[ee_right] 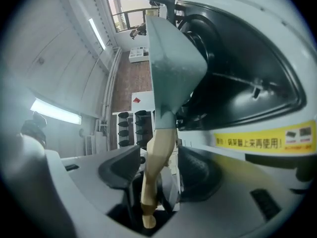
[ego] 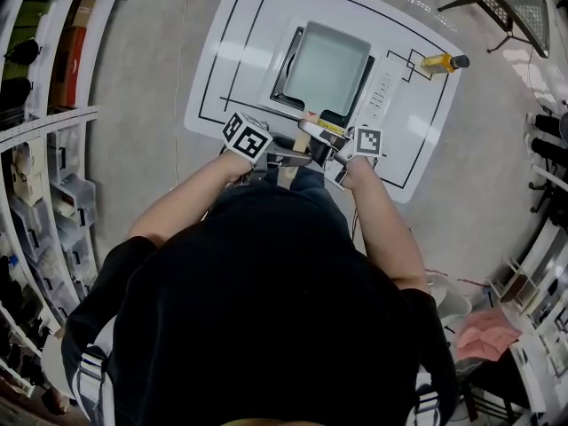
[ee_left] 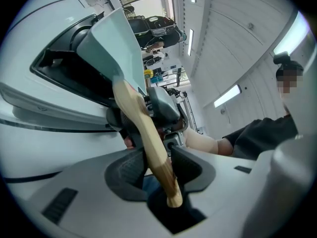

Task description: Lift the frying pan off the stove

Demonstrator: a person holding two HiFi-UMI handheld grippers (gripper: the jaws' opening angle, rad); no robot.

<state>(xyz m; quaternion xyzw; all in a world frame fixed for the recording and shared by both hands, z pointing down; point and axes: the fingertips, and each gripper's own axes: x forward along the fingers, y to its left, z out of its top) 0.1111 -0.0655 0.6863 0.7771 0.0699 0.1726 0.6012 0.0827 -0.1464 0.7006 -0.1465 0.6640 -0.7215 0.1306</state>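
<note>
Square frying pan [ego: 328, 65] on the stove [ego: 382, 91], a claw on each side of its wooden handle [ee_left: 148, 138].
The pale grey-green pan, with low straight walls, sits on the black-topped stove on a white table [ego: 231, 43] marked with black lines. The left claw [ee_left: 153, 150] is clenched on the smooth, curved handle between ribbed dark pads. The right claw [ee_right: 159, 148] is released, with slim gaps either side of the handle. A yellow bottle [ego: 441, 61] sits near the table's far right corner.
</note>
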